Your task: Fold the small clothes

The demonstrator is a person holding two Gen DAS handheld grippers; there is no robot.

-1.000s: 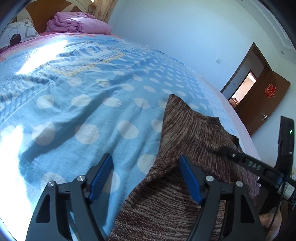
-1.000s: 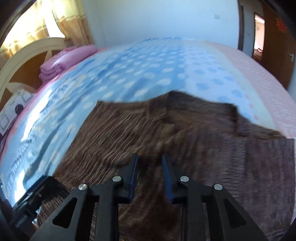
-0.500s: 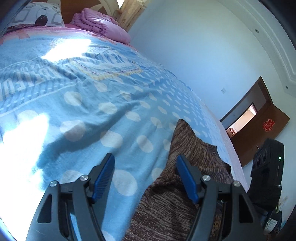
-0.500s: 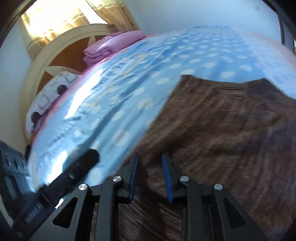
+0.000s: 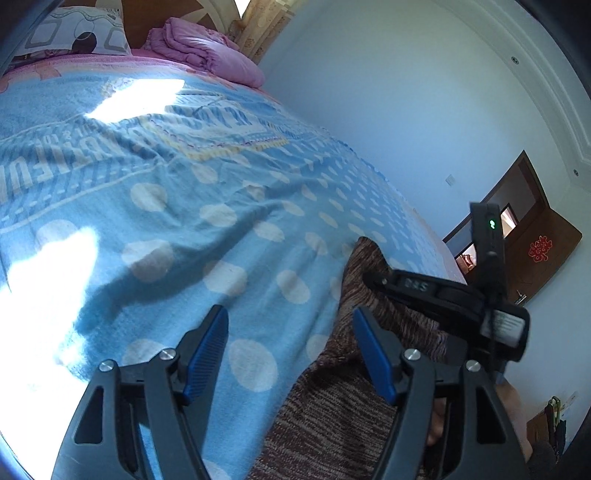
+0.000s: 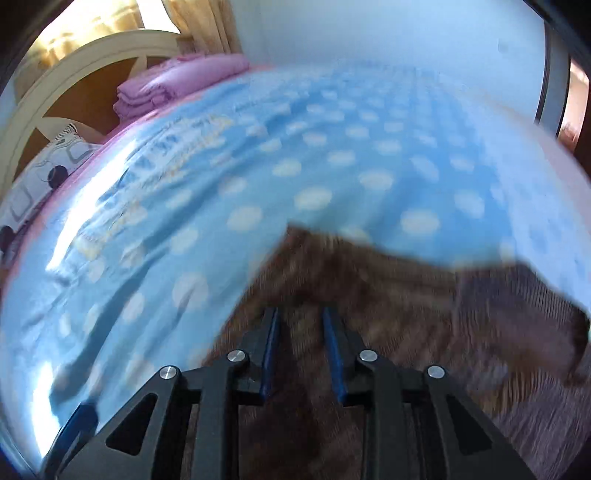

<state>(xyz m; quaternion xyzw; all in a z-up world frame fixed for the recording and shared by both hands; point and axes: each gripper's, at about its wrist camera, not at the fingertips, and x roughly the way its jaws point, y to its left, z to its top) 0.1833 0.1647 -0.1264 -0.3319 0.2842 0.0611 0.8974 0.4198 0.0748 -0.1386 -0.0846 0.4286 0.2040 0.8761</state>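
A brown knit garment (image 5: 332,406) lies flat on the blue dotted bedspread (image 5: 184,221). My left gripper (image 5: 290,312) is open wide above the bedspread, its right finger over the garment's left edge, with nothing gripped. My right gripper (image 6: 301,312) hovers over the garment (image 6: 406,295) near its upper left corner. Its pads stand a narrow gap apart, with brown fabric showing behind the gap and no fold pinched. The right wrist view is blurred. In the left wrist view the right gripper (image 5: 373,280) reaches in from the right, low over the garment.
A folded pink quilt (image 5: 207,51) and a patterned pillow (image 5: 74,33) lie at the head of the bed by the headboard (image 6: 74,74). A brown door (image 5: 543,251) stands open at the far right. A hand (image 5: 513,406) holds the right gripper.
The right gripper has swept left across the garment, from its middle to near its left edge. The left view has rolled and now shows the right gripper closer. Both jaw gaps look unchanged.
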